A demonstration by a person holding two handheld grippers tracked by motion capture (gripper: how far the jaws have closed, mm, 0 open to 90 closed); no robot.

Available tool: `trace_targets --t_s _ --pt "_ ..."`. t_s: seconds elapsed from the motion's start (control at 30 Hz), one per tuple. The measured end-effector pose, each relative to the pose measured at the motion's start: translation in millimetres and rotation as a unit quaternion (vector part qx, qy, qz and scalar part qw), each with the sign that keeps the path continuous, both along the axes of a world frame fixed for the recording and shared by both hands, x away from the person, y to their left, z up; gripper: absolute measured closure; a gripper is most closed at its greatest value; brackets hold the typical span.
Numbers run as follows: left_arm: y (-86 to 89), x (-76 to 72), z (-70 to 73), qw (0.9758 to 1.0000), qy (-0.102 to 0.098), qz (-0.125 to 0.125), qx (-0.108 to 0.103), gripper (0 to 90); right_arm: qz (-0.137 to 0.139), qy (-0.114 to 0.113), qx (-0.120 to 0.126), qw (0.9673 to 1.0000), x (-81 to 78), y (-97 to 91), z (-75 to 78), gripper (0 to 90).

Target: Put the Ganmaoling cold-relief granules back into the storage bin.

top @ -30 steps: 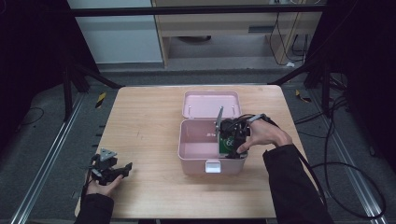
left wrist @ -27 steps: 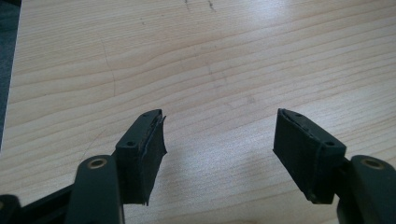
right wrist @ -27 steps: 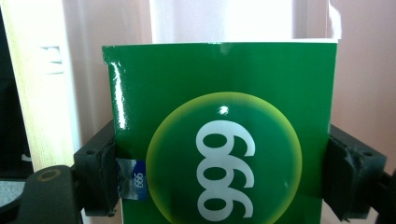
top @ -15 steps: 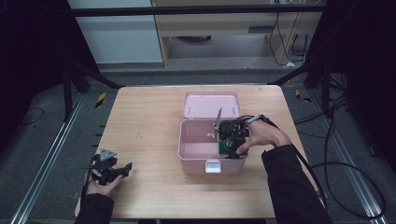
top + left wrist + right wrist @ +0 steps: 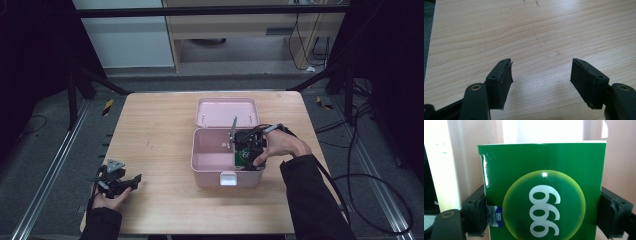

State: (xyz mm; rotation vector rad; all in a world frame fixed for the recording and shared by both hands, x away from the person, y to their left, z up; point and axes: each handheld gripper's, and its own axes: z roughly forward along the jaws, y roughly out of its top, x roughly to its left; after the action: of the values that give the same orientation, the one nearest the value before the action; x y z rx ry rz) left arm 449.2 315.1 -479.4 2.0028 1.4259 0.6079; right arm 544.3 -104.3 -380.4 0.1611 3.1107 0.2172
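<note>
1. since a second ago the right gripper (image 5: 248,148) with the green box (image 5: 242,157) has sunk slightly lower into the pink case (image 5: 210,175); the left gripper (image 5: 120,181) has stayed where it was.
2. left side, high view: left gripper rests near the front-left corner of the wooden table (image 5: 155,125), held by the left hand (image 5: 107,200), grey three-cornered plate on top.
3. left gripper view: jaws spread wide, nothing between them; bare wood grain of the table (image 5: 536,32) below, faint scratches on it.
4. centre: pink case sits open on the table, lid (image 5: 227,111) laid back on the far side, white latch (image 5: 228,179) at the front wall.
5. right of centre: right gripper is inside the case's right half, held by the right hand (image 5: 282,145); dark sleeve (image 5: 312,200) comes in from the bottom.
6. right gripper view: jaws pinch the green box (image 5: 544,192) by its two side edges; the box face shows a yellow-green circle with white numerals "999", and a small blue label at the lower left corner. pale pink case wall (image 5: 619,160) behind it.
7. whether the box touches the case floor: cannot tell.
</note>
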Motion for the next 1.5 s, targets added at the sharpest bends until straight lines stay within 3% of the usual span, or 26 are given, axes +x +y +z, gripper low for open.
trace_targets --t_s 0.27,0.33,0.47,0.83,1.13,1.4,1.5 --pt "0.1 0.0 0.0 1.0 0.0 0.0 0.0 33.2 -0.005 0.004 0.001 1.0 1.9 -1.4 1.5 11.8" --pt "0.1 0.1 0.0 1.0 0.0 0.0 0.0 33.2 -0.006 0.004 0.021 0.9998 1.4 -4.3 8.2 11.4" --pt "-0.3 0.3 0.0 1.0 0.0 0.0 0.0 33.1 -0.008 0.002 0.025 0.9997 -0.6 -6.4 13.6 11.0" --pt "-1.4 0.5 -0.1 1.0 0.001 0.0 0.0 33.2 -0.02 -0.045 0.062 0.9969 -9.9 -19.6 41.8 9.2" --pt "-2.3 0.0 0.7 1.0 0.0 -0.003 -0.001 34.7 -0.04 -0.084 0.106 0.99 -23.1 -31.1 64.9 10.4" --pt "-2.3 -0.6 1.1 1.0 -0.003 -0.003 -0.002 35.9 -0.087 -0.128 0.152 0.9761 -36.2 -47.4 78.8 11.6" --pt "-2.7 -0.9 1.5 1.0 -0.003 -0.003 -0.001 36.1 -0.1 -0.134 0.161 0.9727 -40.5 -53.7 80.6 11.5"
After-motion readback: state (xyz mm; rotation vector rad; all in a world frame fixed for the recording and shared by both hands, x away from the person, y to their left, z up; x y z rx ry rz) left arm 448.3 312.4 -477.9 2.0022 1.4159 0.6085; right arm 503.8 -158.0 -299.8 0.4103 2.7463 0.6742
